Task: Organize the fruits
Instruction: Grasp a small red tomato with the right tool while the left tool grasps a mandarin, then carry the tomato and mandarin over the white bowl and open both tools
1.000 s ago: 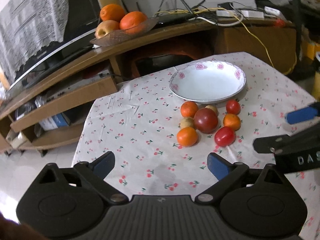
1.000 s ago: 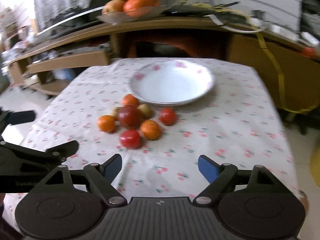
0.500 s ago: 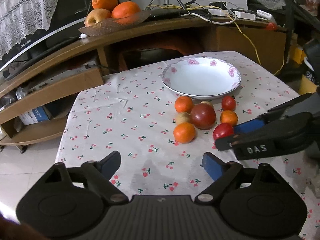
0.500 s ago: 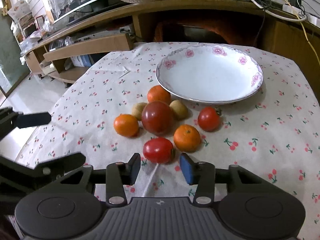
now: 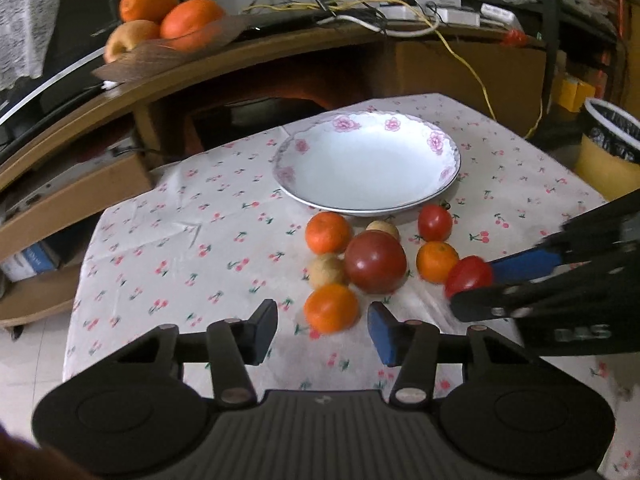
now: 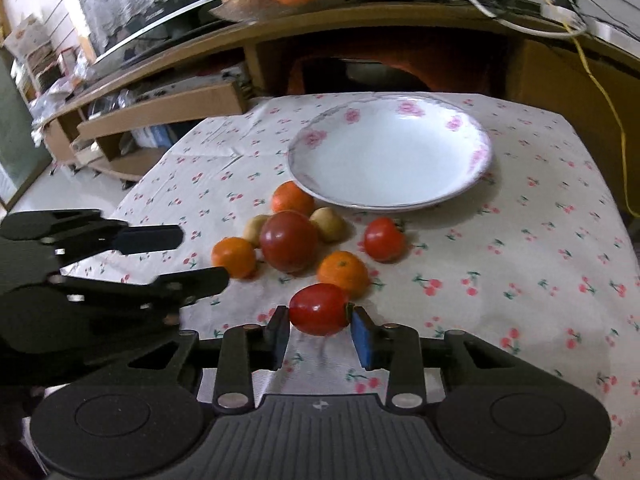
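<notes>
Several fruits lie on the cherry-print cloth in front of an empty white plate (image 5: 368,168) (image 6: 390,160). My right gripper (image 6: 320,336) (image 5: 474,284) is shut on a red tomato (image 6: 318,309) (image 5: 468,276), its jaws still closing, both pads against its sides. My left gripper (image 5: 322,332) (image 6: 202,256) has its jaws closing around an orange mandarin (image 5: 331,307) (image 6: 233,257), with gaps showing on both sides. A large dark red tomato (image 5: 375,262) sits in the middle of the cluster, with two more mandarins, a small tomato (image 5: 435,222) and two small tan fruits around it.
Behind the table a curved wooden shelf unit (image 5: 248,64) carries a dish of oranges and an apple (image 5: 160,28) and loose cables. A yellow bin with a black liner (image 5: 608,148) stands at the right. The table's left edge (image 5: 86,264) drops to a tiled floor.
Both grippers came forward and down to the fruit and narrowed. The right one closed on the red tomato; the left one now straddles the near mandarin.
</notes>
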